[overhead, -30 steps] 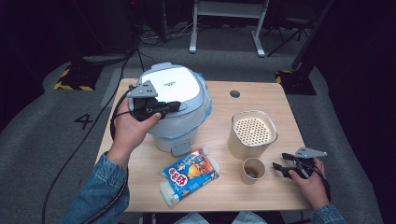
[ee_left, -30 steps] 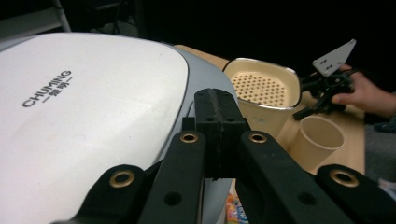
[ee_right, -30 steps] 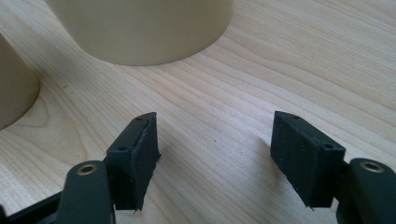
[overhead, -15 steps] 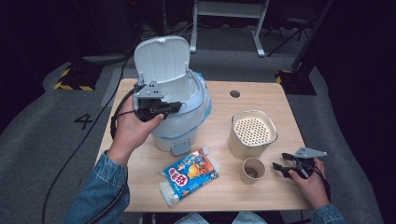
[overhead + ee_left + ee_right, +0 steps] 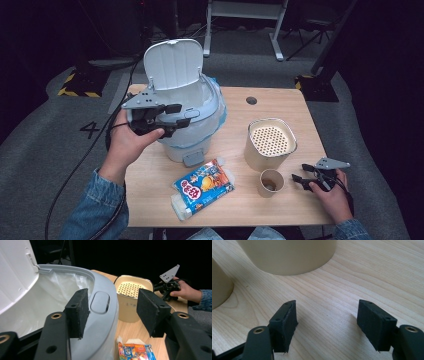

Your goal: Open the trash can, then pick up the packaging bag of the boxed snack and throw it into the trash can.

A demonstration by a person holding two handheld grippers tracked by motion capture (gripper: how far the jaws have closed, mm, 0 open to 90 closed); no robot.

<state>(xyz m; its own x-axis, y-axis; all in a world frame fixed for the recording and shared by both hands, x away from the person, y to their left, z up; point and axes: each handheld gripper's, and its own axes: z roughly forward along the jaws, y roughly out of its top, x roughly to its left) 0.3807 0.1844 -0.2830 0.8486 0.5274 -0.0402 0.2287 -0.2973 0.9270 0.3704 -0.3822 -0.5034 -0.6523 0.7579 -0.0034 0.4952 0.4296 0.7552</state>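
Just been opening the jaws of the left gripper (image 5: 181,114) wide around the front rim of the bin (image 5: 210,117), pinching nothing, with the right gripper (image 5: 297,174) open, empty, beside the paper cup (image 5: 270,182).

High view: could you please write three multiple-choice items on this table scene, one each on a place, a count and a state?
1. Where on the light wooden table does the colourful printed snack packet lie?
A. inside the white-and-grey plastic bin
B. in front of the bin
C. behind the bin

2. How many small brown paper cups stand on the table?
A. one
B. two
C. three

3. The bin's white hinged lid is:
A. shut flat
B. raised upright
C. taken off

Key:
1 B, the packet lies on the wood at the bin's near side.
2 A, a single cup stands there.
3 B, the lid stands up and the liner shows.
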